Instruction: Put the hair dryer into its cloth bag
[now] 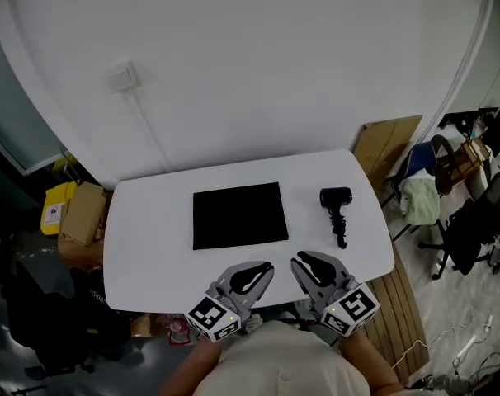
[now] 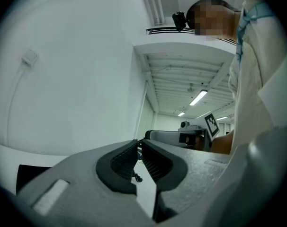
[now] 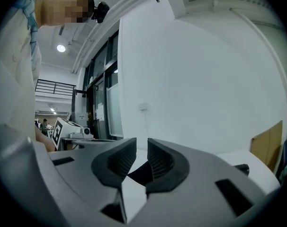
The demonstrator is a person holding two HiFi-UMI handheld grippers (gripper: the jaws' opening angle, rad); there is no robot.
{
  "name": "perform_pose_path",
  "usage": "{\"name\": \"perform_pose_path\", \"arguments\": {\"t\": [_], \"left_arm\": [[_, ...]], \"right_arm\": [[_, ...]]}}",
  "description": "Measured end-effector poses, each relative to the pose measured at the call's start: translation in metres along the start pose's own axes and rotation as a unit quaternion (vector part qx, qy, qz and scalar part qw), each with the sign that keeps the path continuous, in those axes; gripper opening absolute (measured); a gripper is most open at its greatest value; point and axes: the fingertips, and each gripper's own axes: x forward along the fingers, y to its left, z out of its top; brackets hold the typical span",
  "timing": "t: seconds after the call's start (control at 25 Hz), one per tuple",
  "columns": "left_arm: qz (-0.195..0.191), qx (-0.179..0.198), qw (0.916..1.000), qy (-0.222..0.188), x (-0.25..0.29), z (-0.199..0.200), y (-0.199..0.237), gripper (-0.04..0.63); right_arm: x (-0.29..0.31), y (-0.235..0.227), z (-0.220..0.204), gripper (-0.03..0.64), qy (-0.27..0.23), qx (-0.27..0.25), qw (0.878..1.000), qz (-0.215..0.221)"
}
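1. Starting: hair dryer (image 1: 336,209) lies on surface (image 1: 151,238), right of flat cloth bag (image 1: 239,214), apart.
2. Left gripper (image 1: 266,269) closed, empty; right gripper (image 1: 299,262) barely parted, empty.
3. Widen right, grab dryer handle.

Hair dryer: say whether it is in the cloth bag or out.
Out: the hair dryer lies on the table, apart from the flat cloth bag.

Held low and close in front of the person, side by side and angled slightly toward each other, the left gripper (image 1: 266,267) has its jaws pressed together on nothing, while the right gripper (image 1: 299,262) has its jaws a narrow gap apart, empty.
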Motion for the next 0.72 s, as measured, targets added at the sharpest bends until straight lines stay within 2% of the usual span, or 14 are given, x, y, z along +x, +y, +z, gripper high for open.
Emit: {"name": "perform_pose_path", "arguments": {"t": [0.4, 0.72], "left_arm": [[-0.024, -0.012, 0.9994, 0.024, 0.026, -0.027, 0.035, 0.012], [0.001, -0.003, 0.9985, 0.055, 0.075, -0.049, 0.062, 0.012]], "right_arm": [[0.021, -0.026, -0.023, 0.069, 0.028, -0.014, 0.999, -0.03], [0.026, -0.069, -0.037, 0.069, 0.059, -0.041, 0.997, -0.021]]}}
